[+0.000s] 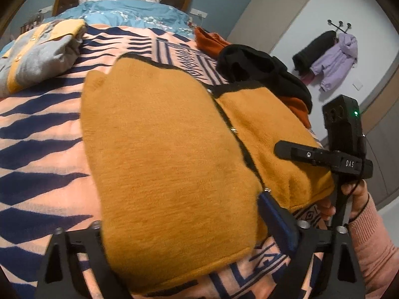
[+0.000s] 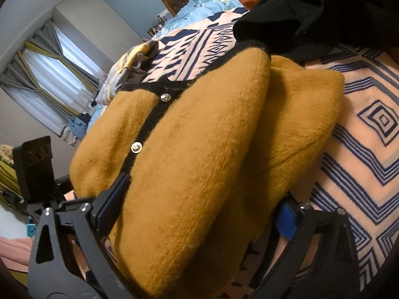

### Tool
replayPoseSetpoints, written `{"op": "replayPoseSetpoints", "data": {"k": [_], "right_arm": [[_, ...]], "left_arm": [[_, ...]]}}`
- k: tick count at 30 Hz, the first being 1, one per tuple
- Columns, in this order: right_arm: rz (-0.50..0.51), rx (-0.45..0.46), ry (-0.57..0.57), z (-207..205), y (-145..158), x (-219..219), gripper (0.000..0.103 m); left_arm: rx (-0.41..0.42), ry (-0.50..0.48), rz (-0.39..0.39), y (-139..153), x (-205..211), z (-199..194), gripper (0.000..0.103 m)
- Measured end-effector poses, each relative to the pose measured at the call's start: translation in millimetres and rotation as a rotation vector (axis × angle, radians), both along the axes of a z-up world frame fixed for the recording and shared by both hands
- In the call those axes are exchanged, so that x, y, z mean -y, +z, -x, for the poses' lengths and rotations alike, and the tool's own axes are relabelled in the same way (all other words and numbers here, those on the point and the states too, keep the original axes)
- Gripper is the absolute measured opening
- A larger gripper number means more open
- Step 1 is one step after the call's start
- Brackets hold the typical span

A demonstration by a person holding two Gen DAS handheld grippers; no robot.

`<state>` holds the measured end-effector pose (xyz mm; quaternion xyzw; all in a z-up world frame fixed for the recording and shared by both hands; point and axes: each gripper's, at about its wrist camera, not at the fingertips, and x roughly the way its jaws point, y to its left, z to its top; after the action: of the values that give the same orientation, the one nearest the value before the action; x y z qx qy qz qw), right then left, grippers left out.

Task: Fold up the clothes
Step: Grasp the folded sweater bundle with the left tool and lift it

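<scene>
A mustard cardigan [image 1: 162, 149] with black trim and metal buttons lies folded on the patterned blanket [image 1: 37, 137]. Its near hem fills the gap between the wide-set fingers of my left gripper [image 1: 179, 211], which is open; the left finger is mostly hidden under the fabric, and the blue pad [image 1: 271, 211] sits at the cardigan's edge. In the right wrist view the cardigan [image 2: 199, 137] bulges between the fingers of my right gripper [image 2: 204, 189], also open and straddling the hem. The right gripper's body [image 1: 349, 164] shows at the cardigan's right side, held by a hand [image 1: 359, 196] in a pink sleeve.
A folded grey and yellow cardigan [image 1: 37, 57] lies at the far left of the bed. A black garment [image 1: 261, 69] and a rust-orange one [image 1: 209, 39] are piled beyond the mustard cardigan. A blue duvet [image 1: 129, 12] and pillows sit by the headboard. Coats [image 1: 334, 59] hang on wall hooks.
</scene>
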<state>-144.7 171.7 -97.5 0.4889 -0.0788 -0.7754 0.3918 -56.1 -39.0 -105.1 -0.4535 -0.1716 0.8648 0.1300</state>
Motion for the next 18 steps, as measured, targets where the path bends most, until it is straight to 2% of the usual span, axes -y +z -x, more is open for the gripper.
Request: {"op": "replayPoseSetpoints", "data": {"k": [1,4,5,8,12,18], "right_arm": [[-0.01,-0.001,-0.003,0,0,-1,0.091],[-0.02,0.022,-0.005,1,0,-7,0.063],[-0.007,0.038,0.0,1,-1,-8,0.058],[0.019,0.058,0.001,-2,2,-10,0.052],[0.112,0.071,-0.017,-4,17,-15,0.048],[0.173,0.011,0.003,-20,56,-2,0.047]], "left_arm": [[0.0,0.005,-0.004,0,3,-1,0.082],[0.007,0.024,-0.008,-1,11,-1,0.057],[0.011,0.027,-0.024,-1,14,-1,0.053],[0.021,0.03,-0.088,0,25,0,0.042],[0.025,0.023,-0.177,8,40,1,0.034],[-0.017,0.004,-0.181,38,53,-2,0.032]]}}
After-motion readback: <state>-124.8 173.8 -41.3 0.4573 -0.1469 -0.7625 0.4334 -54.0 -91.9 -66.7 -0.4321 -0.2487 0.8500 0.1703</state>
